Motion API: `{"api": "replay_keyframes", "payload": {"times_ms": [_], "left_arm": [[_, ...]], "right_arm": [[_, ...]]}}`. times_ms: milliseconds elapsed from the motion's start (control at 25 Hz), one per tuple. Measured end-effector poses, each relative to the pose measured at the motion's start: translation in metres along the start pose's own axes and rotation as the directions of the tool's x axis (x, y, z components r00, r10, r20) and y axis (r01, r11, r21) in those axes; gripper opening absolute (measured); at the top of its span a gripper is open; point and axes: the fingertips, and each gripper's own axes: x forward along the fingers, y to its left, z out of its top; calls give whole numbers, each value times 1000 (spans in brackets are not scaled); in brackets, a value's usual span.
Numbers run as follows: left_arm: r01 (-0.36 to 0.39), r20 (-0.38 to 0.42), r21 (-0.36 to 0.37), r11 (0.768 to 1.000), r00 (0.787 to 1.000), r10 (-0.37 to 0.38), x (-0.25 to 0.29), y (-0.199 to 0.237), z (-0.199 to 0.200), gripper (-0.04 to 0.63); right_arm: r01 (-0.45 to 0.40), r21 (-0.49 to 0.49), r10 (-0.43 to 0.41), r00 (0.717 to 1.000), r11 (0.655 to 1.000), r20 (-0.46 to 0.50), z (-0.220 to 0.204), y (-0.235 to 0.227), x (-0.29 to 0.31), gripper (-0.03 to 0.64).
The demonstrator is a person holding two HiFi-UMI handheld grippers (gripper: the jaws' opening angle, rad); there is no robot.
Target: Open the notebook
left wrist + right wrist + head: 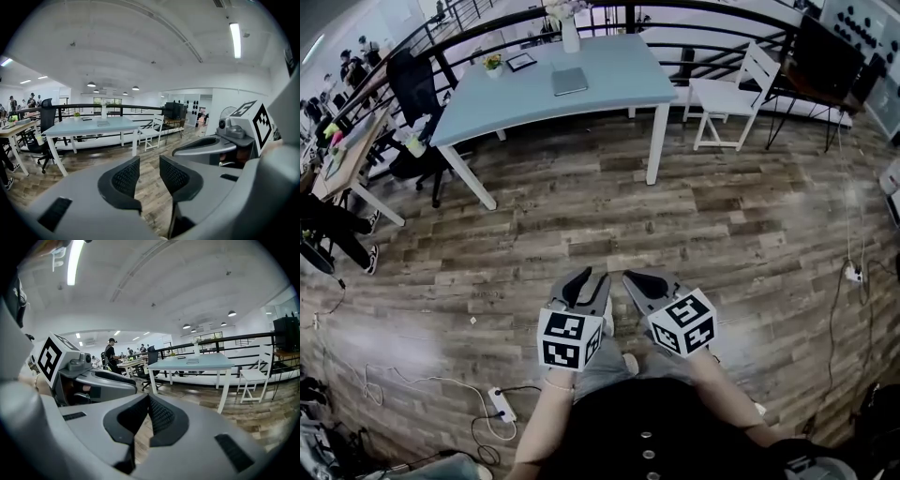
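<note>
The grey notebook (569, 81) lies closed on a light-blue table (619, 94) far across the wooden floor. It also shows small in the left gripper view as the notebook (103, 123) and in the right gripper view as the notebook (192, 361). Both grippers are held low in front of the person, well short of the table. My left gripper (583, 279) (149, 169) is open, with only floor showing between its pads. My right gripper (647, 281) (147, 401) is shut, its tips meeting on nothing.
On the table stand a white vase (570, 36), a small plant (493, 64) and a dark tablet (522, 62). A white chair (731, 94) is to its right. A black office chair (412, 89) and desks with people are at the left. A power strip (501, 403) and cables lie on the floor.
</note>
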Motion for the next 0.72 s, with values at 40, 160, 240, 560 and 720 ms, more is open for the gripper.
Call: {"api": "replay_keyframes", "payload": {"times_ms": [40, 160, 240, 560, 720], "left_arm": [[1, -4, 0, 1000, 1000, -1, 5, 3, 0, 133], [7, -6, -3, 1000, 1000, -7, 22, 14, 4, 140], [11, -4, -7, 1000, 1000, -11, 35, 25, 10, 140], [6, 9, -24, 1000, 1000, -6, 85, 105, 50, 140], [9, 28, -19, 1000, 1000, -9, 114, 144, 78, 140]], "right_arm": [[5, 0, -5, 1000, 1000, -4, -1, -4, 3, 5], [22, 1, -22, 1000, 1000, -9, 0, -21, 15, 6], [37, 1, -37, 999, 999, -6, 5, -35, 26, 6], [38, 30, -39, 999, 999, 23, 50, -74, 102, 5], [65, 27, -65, 997, 998, 34, 76, -100, 136, 5]]}}
